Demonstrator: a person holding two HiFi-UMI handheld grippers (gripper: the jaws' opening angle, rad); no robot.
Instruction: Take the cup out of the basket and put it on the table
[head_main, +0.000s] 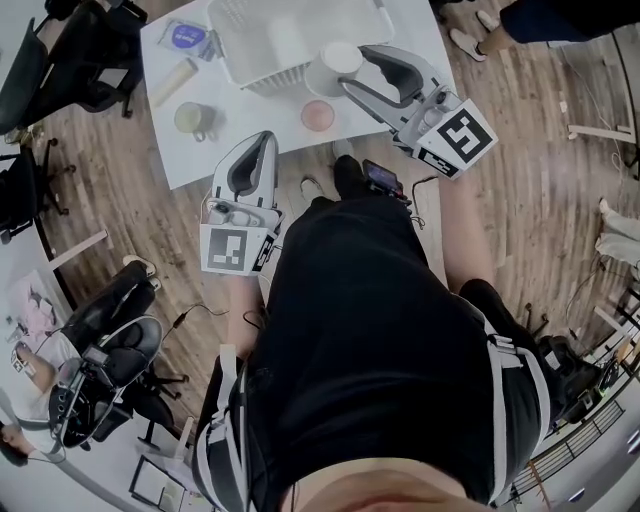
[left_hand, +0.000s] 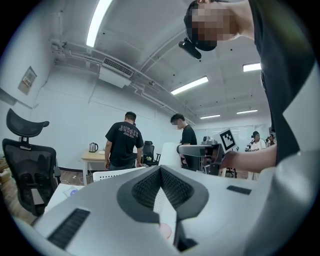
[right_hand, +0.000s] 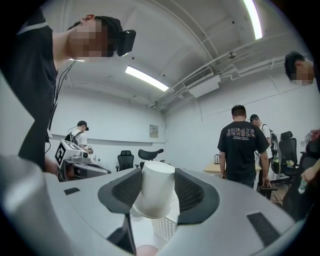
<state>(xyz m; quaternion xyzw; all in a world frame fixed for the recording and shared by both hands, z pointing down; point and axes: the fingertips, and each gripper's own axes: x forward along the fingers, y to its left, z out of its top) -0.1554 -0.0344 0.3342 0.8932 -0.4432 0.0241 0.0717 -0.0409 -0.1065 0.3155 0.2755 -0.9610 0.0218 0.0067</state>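
Over the near side of the white table (head_main: 250, 112), my right claw (head_main: 345, 82) grips the white cup (head_main: 333, 66).

In my right gripper view the cup (right_hand: 154, 192) sits slightly tilted between the two dark ribbed pads (right_hand: 194, 196), which press on its sides, with the perforated wall of the white basket (right_hand: 166, 227) showing just below it. From the head view the cup is up off the table, at the basket's (head_main: 262, 84) front right corner. A pink disc (head_main: 318, 116) lies on the table just beneath and a pale mug (head_main: 194, 120) sits further left. My left claw (head_main: 260, 138) hangs at the table's front edge, well apart from the cup. Its jaws are drawn together with nothing between them, as my left gripper view (left_hand: 161, 172) shows.
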